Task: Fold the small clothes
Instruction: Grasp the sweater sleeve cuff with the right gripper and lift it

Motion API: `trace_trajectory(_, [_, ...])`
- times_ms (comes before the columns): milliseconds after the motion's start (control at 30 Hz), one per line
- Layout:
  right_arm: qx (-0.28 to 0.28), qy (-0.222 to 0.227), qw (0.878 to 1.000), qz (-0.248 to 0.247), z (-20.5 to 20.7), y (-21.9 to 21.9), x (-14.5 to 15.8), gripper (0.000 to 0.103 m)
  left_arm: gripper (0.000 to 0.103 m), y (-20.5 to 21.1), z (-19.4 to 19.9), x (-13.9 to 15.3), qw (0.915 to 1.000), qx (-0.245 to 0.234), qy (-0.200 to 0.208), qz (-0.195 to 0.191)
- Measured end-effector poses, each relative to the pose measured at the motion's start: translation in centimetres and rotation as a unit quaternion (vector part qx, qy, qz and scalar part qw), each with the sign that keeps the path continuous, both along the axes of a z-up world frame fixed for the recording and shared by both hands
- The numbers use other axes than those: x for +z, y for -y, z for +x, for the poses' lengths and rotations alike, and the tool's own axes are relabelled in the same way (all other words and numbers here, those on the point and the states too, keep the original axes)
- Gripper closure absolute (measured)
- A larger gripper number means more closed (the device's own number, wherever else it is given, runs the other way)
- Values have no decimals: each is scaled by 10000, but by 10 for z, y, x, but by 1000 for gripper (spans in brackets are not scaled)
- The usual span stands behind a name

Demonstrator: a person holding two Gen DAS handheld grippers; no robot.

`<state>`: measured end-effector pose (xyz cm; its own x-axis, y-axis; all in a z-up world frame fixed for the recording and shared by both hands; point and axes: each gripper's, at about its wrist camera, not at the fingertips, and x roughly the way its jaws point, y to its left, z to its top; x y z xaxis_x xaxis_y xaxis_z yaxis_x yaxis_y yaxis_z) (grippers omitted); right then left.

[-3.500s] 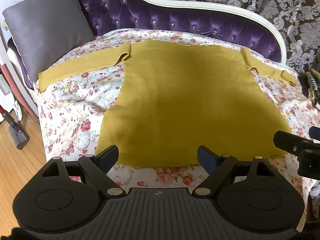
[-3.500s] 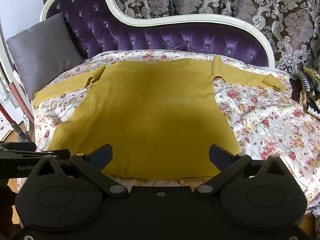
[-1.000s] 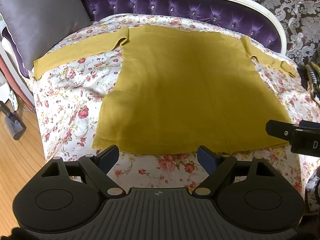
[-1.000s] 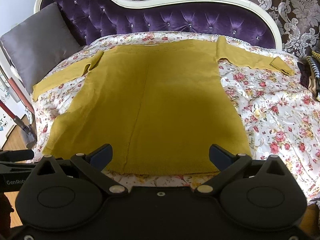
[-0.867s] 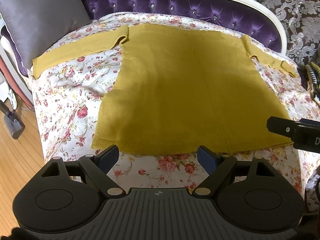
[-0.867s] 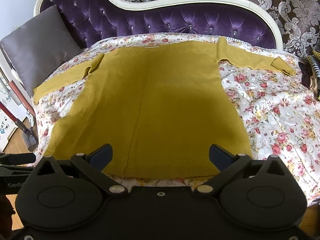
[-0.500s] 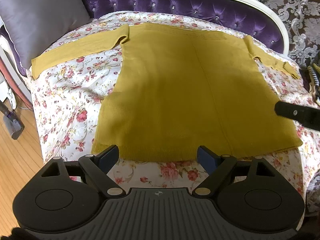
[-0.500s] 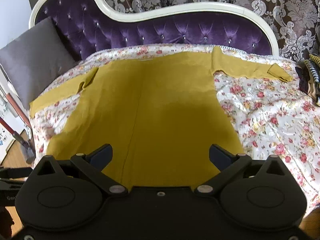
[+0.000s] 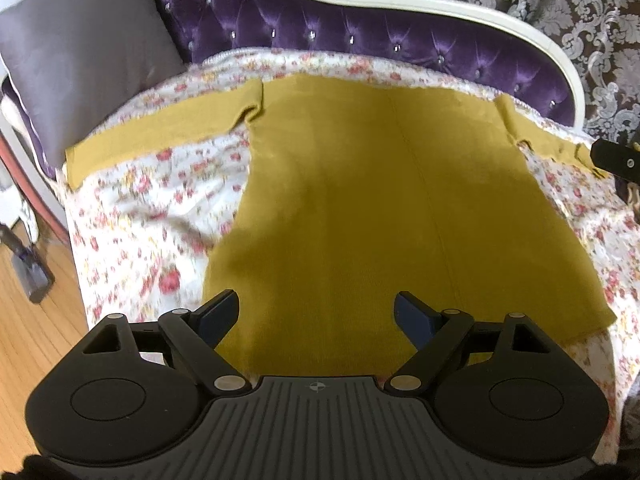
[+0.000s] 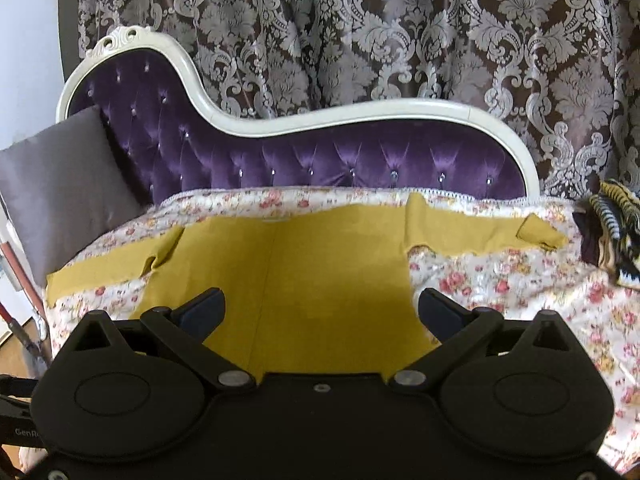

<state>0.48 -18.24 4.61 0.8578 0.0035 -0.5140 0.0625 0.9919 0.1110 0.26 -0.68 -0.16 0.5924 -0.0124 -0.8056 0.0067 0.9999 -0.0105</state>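
A mustard-yellow knit sweater (image 9: pixel 384 208) lies flat on a floral sheet (image 9: pixel 144 208), both sleeves spread sideways, its hem nearest me. The left sleeve (image 9: pixel 160 136) reaches toward a grey cushion. My left gripper (image 9: pixel 316 312) hovers over the hem, jaws wide apart with nothing between them. In the right wrist view the sweater (image 10: pixel 320 280) fills the lower middle, and its right sleeve (image 10: pixel 480 232) ends in a turned-back cuff. My right gripper (image 10: pixel 320 308) is open above the body of the sweater and holds nothing; part of it (image 9: pixel 618 162) shows at the left wrist view's right edge.
The sheet covers a purple tufted chaise with a white frame (image 10: pixel 360 112). A grey cushion (image 9: pixel 80 60) leans at its left end. Striped and dark fabrics (image 10: pixel 612 232) lie at the right end. A patterned curtain (image 10: pixel 360 20) hangs behind. Wooden floor (image 9: pixel 24 320) lies to the left.
The right gripper has risen and tilted upward, so its view now takes in more curtain and less sweater. In the left wrist view the hem has slid down under the open fingers.
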Motion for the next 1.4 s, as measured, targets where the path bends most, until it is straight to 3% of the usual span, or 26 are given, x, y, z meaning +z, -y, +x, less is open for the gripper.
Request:
trace_trajectory(167, [52,13,9995,323,12,11,-4,0,18,4,15,5,9995,-32,295,127])
trace_trajectory(300, [94,534,9954,795,7,25,-11,0,18,7,29,7,9984,-78,527,174])
trace_trajectory(367, [-124,667,9958,607,7,29,-12,0,18,10,38,6,9979,-133,601,204])
trace_trajectory(500, [-425,500,9977,-142,16,38,-18,0,18,19,62,-2,9972,-229,673,224])
trace_trajectory(700, [-775,-74,9963,-354,35,79,-36,3,18,32,99,-20,9965,-338,677,353])
trace_trajectory(800, [-988,-246,9930,-591,49,106,-40,12,18,34,117,-30,9966,-339,655,354])
trace_trajectory(867, [-1115,-381,9899,-791,62,125,-43,28,18,35,128,-36,9969,-332,635,329])
trace_trajectory(933, [-1212,-513,9861,-1015,78,147,-46,37,18,36,136,-43,9970,-288,632,345])
trace_trajectory(1000, [-1294,-617,9825,-1189,94,168,-49,37,18,37,145,-52,9971,-255,600,384])
trace_trajectory(1233, [-1465,-815,9802,-1050,147,238,-81,42,18,38,160,-88,9992,-301,29,270])
trace_trajectory(1400, [-1381,-742,9808,-1158,181,259,-97,42,16,34,156,-92,9993,-296,97,225])
